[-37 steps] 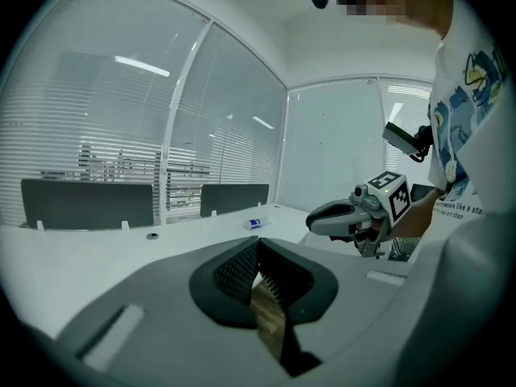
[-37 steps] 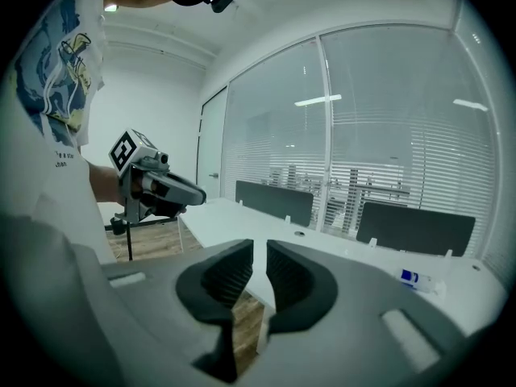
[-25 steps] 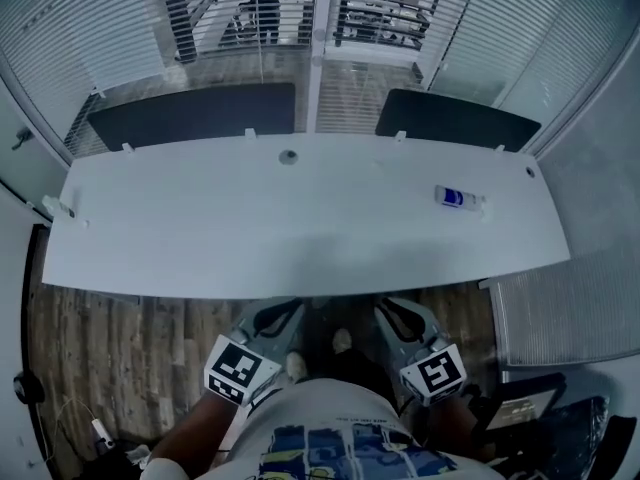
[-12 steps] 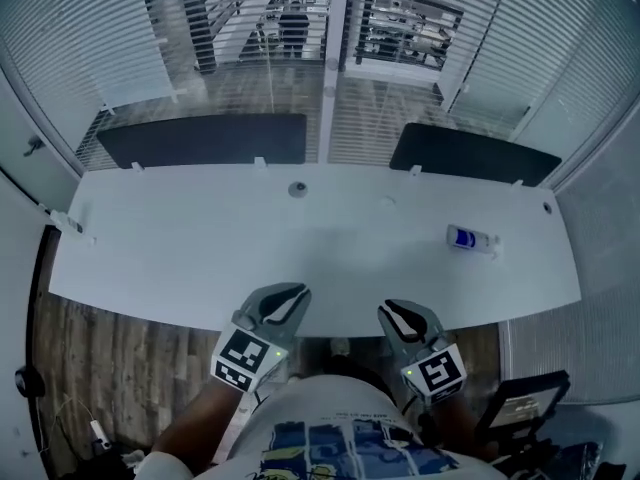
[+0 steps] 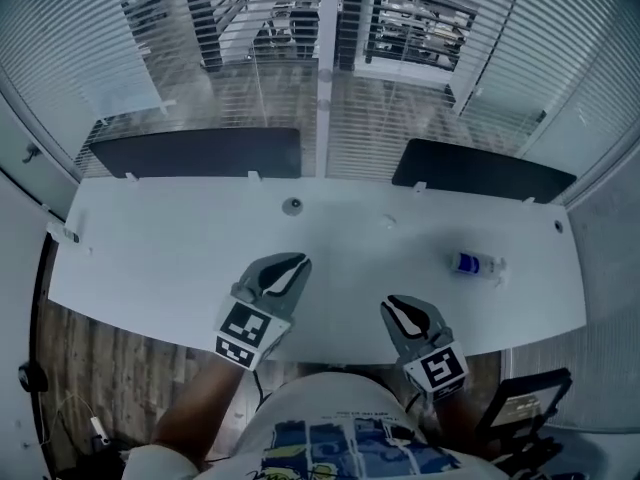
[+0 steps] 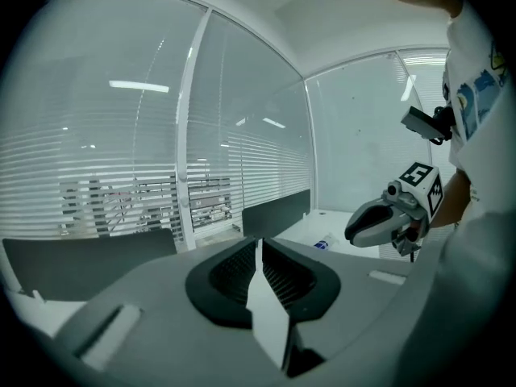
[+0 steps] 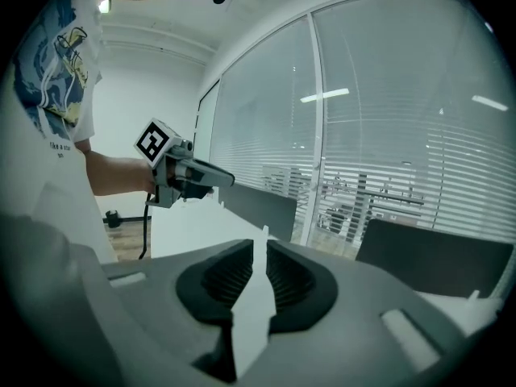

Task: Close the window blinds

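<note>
Just bottle (image 5: 476, 264), blue label illegible, near blinds (image 5: 575, 58)

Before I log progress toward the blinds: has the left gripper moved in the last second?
Yes. The left gripper went forward past the desk's near edge, now over the desk. Its jaws have just been opening slightly, empty.

Window blinds (image 6: 250, 168), white desk (image 6: 334, 222), right gripper (image 6: 351, 230)

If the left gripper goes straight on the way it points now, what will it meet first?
Probably the right dark panel at the table's back edge, depth unclear. Over the table the way looks free. The left gripper's tongs just opened slightly, empty.
</note>
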